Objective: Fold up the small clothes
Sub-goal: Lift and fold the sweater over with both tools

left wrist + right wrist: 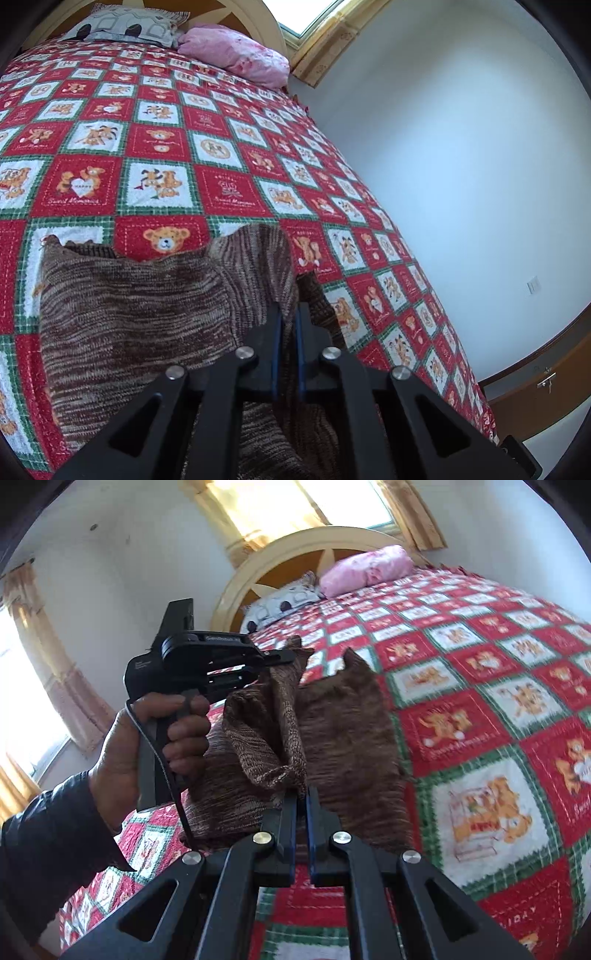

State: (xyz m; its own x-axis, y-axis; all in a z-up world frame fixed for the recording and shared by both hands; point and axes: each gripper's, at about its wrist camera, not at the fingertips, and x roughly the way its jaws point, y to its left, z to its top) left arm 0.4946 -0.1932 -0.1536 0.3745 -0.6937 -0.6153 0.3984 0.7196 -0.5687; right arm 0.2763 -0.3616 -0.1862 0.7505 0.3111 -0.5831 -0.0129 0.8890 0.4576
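White walls and curtained windows (pixel 288 502) surround a bed (pixel 229 140) covered by a red, white and green teddy-bear patchwork quilt, some squares reading "Sweet Memories". Over its near end hangs a small brown marled knit garment (pixel 140 310), lifted between two grippers. Clamped on its right edge is the black left gripper (pixel 288 314); clamped on its lower hem is the black right gripper (pixel 302 797). Only the right wrist view shows the person's left hand (pixel 147 746), in a dark sleeve, holding the other tool; its label is too blurred to read. Far off lie a pink pillow (pixel 236 55) and a grey patterned pillow (pixel 129 26).
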